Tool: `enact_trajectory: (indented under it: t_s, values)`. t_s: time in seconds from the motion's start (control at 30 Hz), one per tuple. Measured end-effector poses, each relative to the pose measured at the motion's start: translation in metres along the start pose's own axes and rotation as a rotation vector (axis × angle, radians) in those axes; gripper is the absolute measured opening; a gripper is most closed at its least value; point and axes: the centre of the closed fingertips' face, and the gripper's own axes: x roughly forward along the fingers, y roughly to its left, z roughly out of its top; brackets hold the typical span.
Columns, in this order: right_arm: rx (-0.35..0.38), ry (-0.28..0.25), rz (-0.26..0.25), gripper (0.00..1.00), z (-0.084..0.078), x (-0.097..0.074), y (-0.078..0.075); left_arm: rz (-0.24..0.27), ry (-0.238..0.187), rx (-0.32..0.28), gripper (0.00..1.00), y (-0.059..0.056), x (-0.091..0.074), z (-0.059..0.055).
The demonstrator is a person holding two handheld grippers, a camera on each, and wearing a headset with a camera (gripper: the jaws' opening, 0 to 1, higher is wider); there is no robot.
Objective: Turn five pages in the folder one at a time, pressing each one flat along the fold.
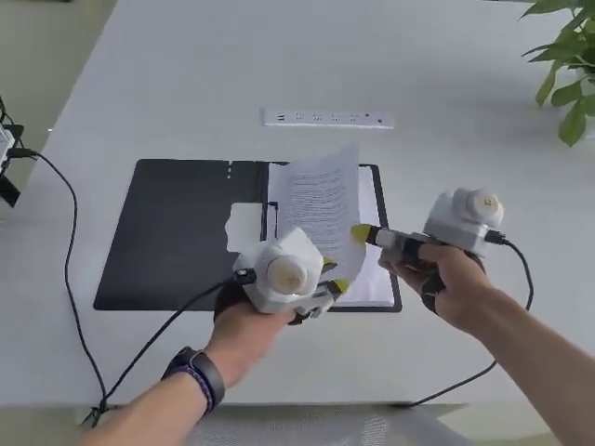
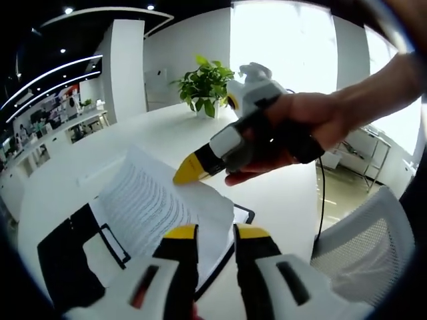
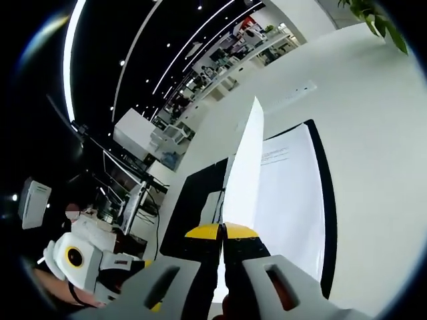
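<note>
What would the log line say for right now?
step: page turn | right tool: shut on white printed paper page, lifted | left tool: open, over open black folder

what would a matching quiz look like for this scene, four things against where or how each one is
Things:
1. page
2. folder
3. power strip
4. plant

Place or state:
a. lying open on the table
b. green leaves at the far right
c. lifted, pinched in the right claw
d. flat on the table beyond the folder

Pairs: 1-c, 2-a, 3-d, 4-b
</note>
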Motion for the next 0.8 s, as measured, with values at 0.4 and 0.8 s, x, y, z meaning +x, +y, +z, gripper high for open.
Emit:
enact_trajectory:
  t_s: [0.4,0.8]
  values:
    - [-0.064,-0.015,0.088,0.0,0.009,0.018,0.045,0.105,-0.014,-0.056,0.38,0.046,-0.06,-0.02]
    - [-0.115,0.009,0.164,0.0,0.006,0.048,0.09,0.2,-0.026,-0.133,0.44,0.086,-0.112,-0.046]
